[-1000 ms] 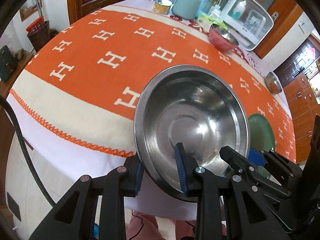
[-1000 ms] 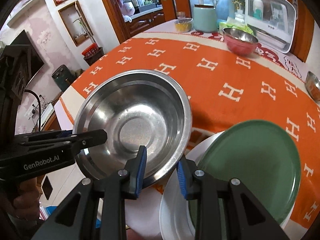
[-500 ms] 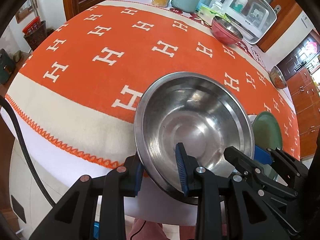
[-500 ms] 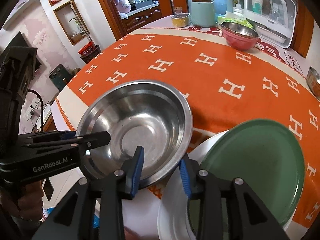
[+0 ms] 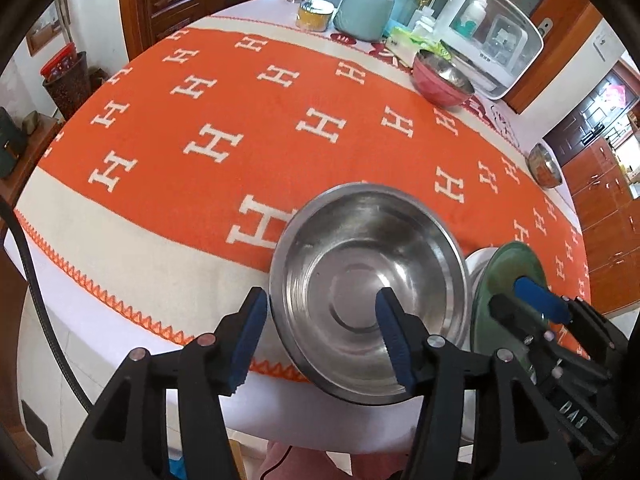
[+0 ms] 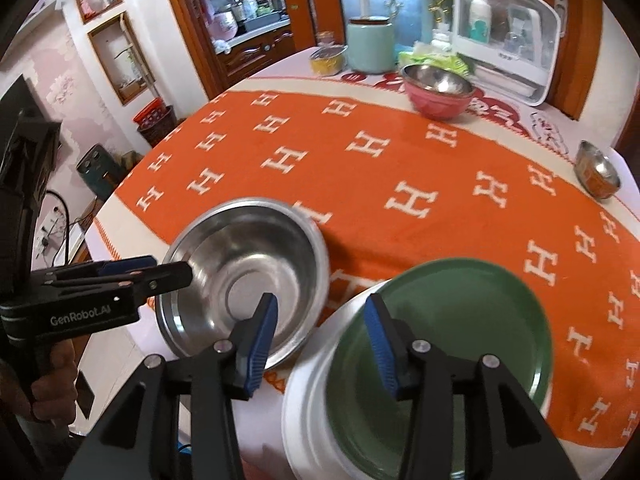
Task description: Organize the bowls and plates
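Note:
A large steel bowl [image 5: 368, 292] [image 6: 244, 280] sits on the orange tablecloth [image 5: 248, 120] near the table's front edge. It is beside a green plate [image 6: 440, 356] [image 5: 508, 268] that lies on a white plate [image 6: 308, 408]. My left gripper [image 5: 320, 338] straddles the bowl's left rim. Its jaws are opening and the pads stand clear of the metal. My right gripper [image 6: 320, 344] hangs over the gap between bowl and plates. Its jaws are also opening, with one fingertip above the bowl, the other above the green plate, and neither pressing.
At the far side stand a pink bowl with a steel bowl inside [image 6: 436, 92], a mint canister [image 6: 370, 46], a yellow tin [image 6: 328, 60] and a white countertop cabinet [image 6: 508, 36]. A small steel bowl [image 6: 598, 170] is near the right edge. The table's front edge [image 5: 132, 312] runs just below the bowl.
Both grippers have opened off the steel bowl's rim, which they were pinching before. The bowl now lies lower and farther from both cameras. The right gripper has pulled up and back.

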The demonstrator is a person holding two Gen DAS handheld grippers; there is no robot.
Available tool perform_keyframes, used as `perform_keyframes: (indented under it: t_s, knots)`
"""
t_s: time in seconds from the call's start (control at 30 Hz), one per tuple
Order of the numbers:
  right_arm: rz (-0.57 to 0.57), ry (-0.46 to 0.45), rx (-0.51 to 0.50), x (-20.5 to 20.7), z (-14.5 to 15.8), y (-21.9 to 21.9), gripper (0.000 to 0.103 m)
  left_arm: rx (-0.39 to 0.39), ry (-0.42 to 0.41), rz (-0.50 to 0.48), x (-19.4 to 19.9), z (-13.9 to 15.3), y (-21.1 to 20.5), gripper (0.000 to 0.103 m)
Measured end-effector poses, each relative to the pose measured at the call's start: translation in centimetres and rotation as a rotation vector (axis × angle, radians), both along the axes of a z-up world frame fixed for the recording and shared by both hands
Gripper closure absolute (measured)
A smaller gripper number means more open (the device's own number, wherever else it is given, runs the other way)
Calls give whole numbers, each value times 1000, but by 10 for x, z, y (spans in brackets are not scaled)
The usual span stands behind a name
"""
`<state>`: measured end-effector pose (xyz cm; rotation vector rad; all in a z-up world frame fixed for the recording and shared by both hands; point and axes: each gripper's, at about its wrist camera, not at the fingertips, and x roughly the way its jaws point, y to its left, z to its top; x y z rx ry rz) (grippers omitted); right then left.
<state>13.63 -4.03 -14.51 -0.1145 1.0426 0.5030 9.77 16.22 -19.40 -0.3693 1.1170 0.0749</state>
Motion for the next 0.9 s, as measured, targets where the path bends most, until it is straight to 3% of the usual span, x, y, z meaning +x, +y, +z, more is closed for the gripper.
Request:
perform_keyframes:
  t_s: [0.1, 0.23, 0.47, 0.6, 0.73, 0.9]
  knots:
    - [-33, 14, 12, 9, 13, -10, 56, 9, -3, -17, 1, 11, 0, 39]
    - [-66, 7, 17, 20, 33, -20, 46, 34, -34, -62, 3, 33, -5, 38]
    - [-100, -41, 2, 49, 78, -38, 45, 65, -89, -140, 15, 83, -16, 29]
    - [-128, -70, -21, 68, 105, -47, 45, 130, -101, -193, 31, 113, -25, 28]
    - [-191, -46, -51, 93, 123, -57, 37, 211, -115, -241, 48, 140, -36, 28]
    - [-251, -21, -43, 131, 138, -71, 37, 274, -127, -263, 79, 166, -47, 25]
